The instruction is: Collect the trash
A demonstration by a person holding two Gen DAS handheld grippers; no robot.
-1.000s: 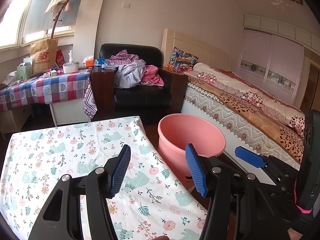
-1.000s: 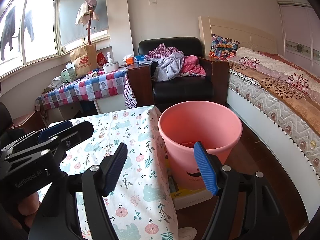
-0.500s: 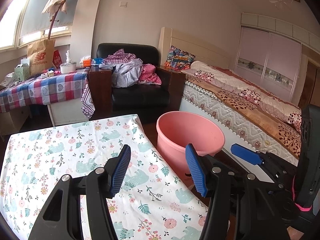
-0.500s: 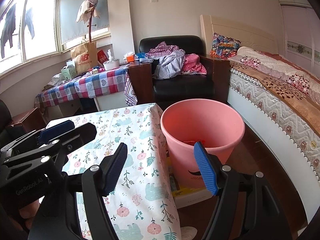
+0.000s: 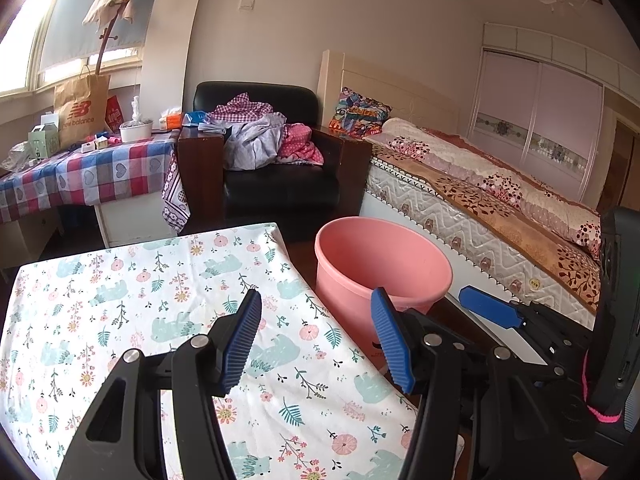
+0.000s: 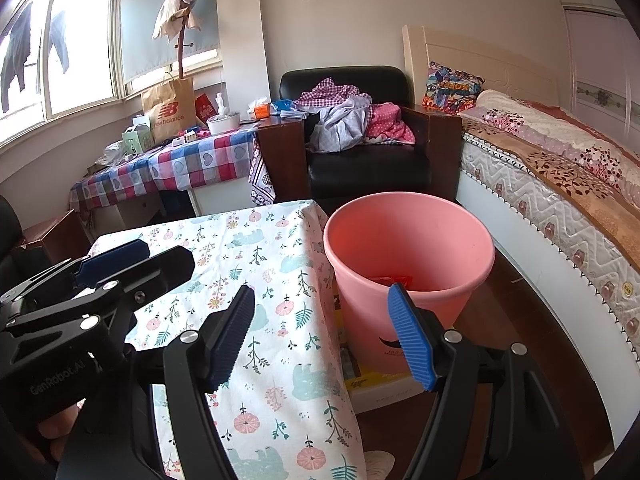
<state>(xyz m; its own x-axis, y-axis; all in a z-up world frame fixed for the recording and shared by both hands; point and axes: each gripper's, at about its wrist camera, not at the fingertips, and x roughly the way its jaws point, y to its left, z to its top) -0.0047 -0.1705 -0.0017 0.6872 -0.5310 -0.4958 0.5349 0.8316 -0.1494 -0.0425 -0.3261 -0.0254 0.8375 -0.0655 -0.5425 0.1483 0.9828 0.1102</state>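
Observation:
A pink plastic bucket [image 5: 382, 258] stands on the floor beside the table with the floral cloth [image 5: 120, 300]. In the right wrist view the bucket [image 6: 408, 240] holds a red scrap [image 6: 390, 280] at its bottom. My left gripper [image 5: 316, 340] is open and empty above the table's right edge. My right gripper [image 6: 322, 336] is open and empty, in front of the bucket. Each gripper shows at the side of the other's view: the right one [image 5: 492, 314] and the left one [image 6: 108, 264].
A black armchair [image 5: 280, 160] piled with clothes stands behind the bucket. A bed [image 5: 500, 204] runs along the right. A checked-cloth table [image 5: 88, 168] with a paper bag and small items is at the back left. A yellow and white box [image 6: 376, 384] lies under the table's edge.
Both grippers have shifted slightly; the view has drifted a little. Both stay open and empty.

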